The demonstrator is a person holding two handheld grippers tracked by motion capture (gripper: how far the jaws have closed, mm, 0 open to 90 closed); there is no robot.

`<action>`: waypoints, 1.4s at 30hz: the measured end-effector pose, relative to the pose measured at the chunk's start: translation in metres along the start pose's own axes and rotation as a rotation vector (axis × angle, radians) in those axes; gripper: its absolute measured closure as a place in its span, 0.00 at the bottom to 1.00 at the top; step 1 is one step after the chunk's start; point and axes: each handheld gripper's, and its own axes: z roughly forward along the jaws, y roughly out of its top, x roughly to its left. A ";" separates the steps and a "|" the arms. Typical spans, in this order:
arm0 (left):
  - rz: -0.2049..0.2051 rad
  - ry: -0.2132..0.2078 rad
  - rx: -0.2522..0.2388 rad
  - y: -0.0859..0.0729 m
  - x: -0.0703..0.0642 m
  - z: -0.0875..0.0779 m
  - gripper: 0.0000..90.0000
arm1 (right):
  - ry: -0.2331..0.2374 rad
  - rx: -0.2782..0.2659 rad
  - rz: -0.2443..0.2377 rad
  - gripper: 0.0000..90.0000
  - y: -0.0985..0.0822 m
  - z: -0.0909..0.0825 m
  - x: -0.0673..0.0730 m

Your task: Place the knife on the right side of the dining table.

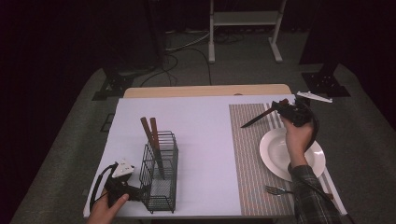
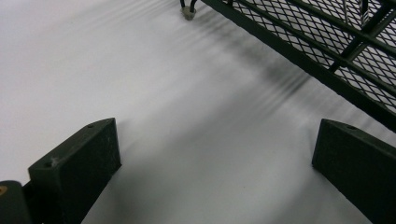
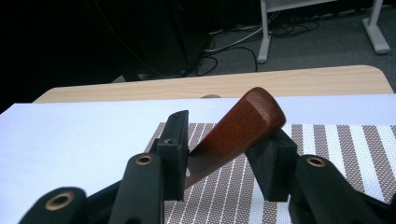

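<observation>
**High view: knife up over the placemat**

Our right gripper (image 1: pixel 286 110) has its jaws around the knife (image 3: pixel 238 135), wooden handle lying slantwise between them above the striped placemat (image 1: pixel 247 154). Our left gripper (image 2: pixel 215 168) sits wide and empty beside the wire rack (image 1: pixel 160 172).

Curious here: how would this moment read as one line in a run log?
right gripper: brown-handled knife between jaws, above striped placemat | left gripper: open, empty, beside wire caddy | plate, fork set
</observation>
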 end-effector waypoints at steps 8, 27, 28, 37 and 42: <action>0.000 0.000 0.000 0.000 0.000 0.000 0.00 | -0.005 0.017 0.022 0.63 -0.002 0.001 -0.005; 0.000 0.000 0.000 0.000 0.000 0.000 0.00 | -0.028 0.032 0.053 0.63 -0.009 0.000 -0.018; 0.000 0.000 0.000 0.000 0.000 0.000 0.00 | -0.031 0.034 0.057 0.64 -0.010 -0.001 -0.019; 0.000 0.000 0.000 0.000 0.000 0.000 0.00 | -0.028 0.040 0.092 0.64 -0.014 -0.001 -0.026; 0.000 0.000 0.000 0.000 0.000 0.000 0.00 | -0.029 0.050 0.106 0.62 -0.017 -0.001 -0.030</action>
